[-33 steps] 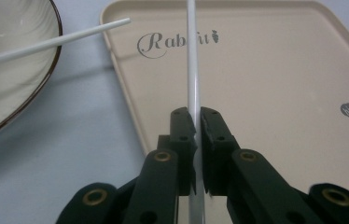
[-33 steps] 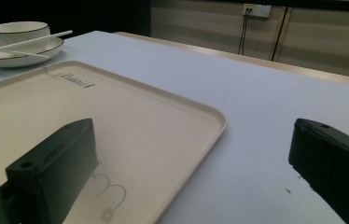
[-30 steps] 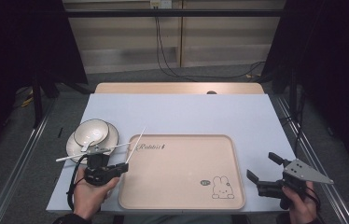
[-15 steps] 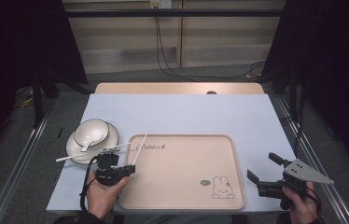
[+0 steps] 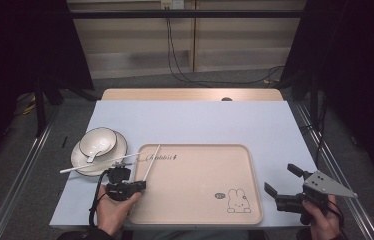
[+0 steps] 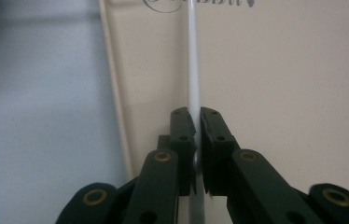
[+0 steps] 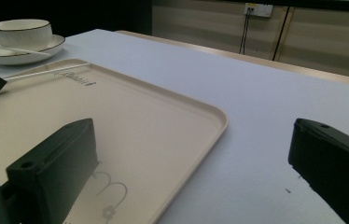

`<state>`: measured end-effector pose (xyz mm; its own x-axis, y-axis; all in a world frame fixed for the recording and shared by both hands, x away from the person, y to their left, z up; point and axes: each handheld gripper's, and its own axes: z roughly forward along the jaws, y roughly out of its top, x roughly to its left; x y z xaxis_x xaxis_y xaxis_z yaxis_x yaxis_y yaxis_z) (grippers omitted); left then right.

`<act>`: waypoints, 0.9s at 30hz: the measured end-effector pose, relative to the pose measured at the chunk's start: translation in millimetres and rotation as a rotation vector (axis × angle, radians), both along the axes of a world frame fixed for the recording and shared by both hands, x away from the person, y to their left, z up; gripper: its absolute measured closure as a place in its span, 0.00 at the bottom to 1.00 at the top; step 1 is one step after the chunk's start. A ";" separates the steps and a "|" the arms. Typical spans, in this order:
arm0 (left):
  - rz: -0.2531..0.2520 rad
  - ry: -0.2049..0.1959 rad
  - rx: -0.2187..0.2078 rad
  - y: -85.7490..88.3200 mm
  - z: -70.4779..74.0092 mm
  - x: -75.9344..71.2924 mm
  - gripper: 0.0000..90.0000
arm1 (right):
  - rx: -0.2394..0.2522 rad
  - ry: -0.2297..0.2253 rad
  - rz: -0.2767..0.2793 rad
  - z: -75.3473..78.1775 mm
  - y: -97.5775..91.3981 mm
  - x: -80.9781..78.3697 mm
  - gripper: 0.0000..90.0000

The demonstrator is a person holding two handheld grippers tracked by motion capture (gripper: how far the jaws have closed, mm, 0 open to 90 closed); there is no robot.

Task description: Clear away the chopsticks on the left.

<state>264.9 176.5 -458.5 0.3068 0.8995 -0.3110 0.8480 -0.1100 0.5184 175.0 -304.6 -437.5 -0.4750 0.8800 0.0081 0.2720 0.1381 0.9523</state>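
My left gripper (image 5: 141, 184) is shut on the near end of a thin white chopstick (image 5: 152, 161) at the left rim of the beige tray (image 5: 195, 200). In the left gripper view the chopstick (image 6: 192, 56) runs straight out from the closed jaws of the left gripper (image 6: 197, 112), low over the tray floor (image 6: 280, 93). A second white chopstick (image 5: 80, 167) lies across the white plate (image 5: 119, 151). My right gripper (image 5: 279, 177) stands open with nothing in it beside the tray's right edge, its jaws wide apart in the right gripper view (image 7: 191, 128).
A white bowl (image 5: 98, 141) with a spoon (image 5: 92, 154) in it sits on the plate, left of the tray. A pale blue cover (image 5: 200, 125) spreads over the table. In the right gripper view the bowl (image 7: 21, 31) stands far beyond the tray (image 7: 116, 116).
My left gripper has shifted right and lower with the chopstick, bringing it over the tray's left part. The right gripper has stayed where it was.
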 end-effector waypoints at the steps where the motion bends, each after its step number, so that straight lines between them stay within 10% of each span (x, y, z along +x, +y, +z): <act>1: 0.006 0.000 0.001 0.3 -1.3 0.1 0.94 | 0.000 0.000 0.000 0.0 0.1 0.0 0.01; 27: -0.037 -0.017 -0.013 -2.7 -2.2 4.7 0.87 | -0.006 0.002 0.004 -0.1 0.4 -1.8 0.01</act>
